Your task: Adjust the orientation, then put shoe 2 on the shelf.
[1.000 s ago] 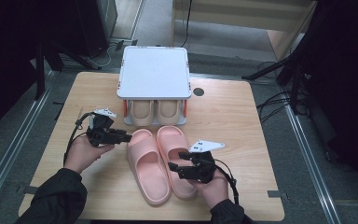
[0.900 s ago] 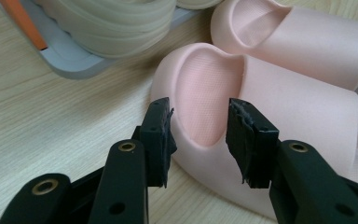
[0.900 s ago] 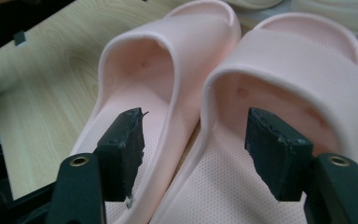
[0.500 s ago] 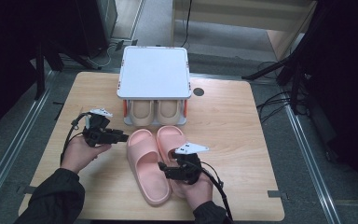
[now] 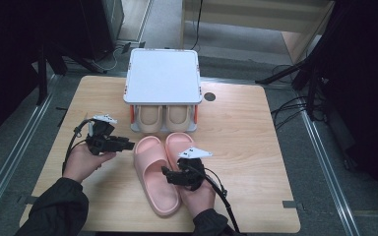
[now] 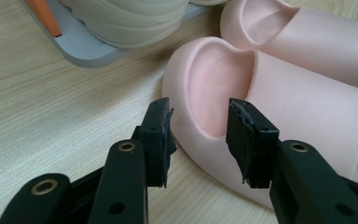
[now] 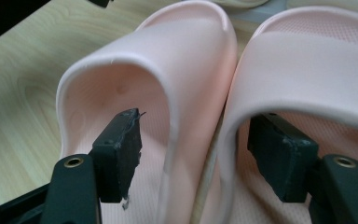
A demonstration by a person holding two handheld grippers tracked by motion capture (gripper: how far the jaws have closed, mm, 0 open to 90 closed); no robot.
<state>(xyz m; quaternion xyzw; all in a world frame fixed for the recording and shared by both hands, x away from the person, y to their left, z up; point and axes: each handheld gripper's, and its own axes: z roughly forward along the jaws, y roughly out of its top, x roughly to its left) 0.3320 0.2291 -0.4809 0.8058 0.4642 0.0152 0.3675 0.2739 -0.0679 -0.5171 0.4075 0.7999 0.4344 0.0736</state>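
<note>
The left gripper (image 6: 198, 140) has its two black jaws parted around the toe rim of a pink slipper (image 6: 279, 107) on a wooden table (image 6: 51, 107). A second pink slipper (image 6: 303, 37) lies just behind it, beside a grey rack base (image 6: 88, 51).

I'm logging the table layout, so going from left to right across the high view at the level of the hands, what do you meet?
Left gripper → left pink slipper → right gripper, its jaws open astride the slippers' touching inner sides → right pink slipper → bare table.
</note>
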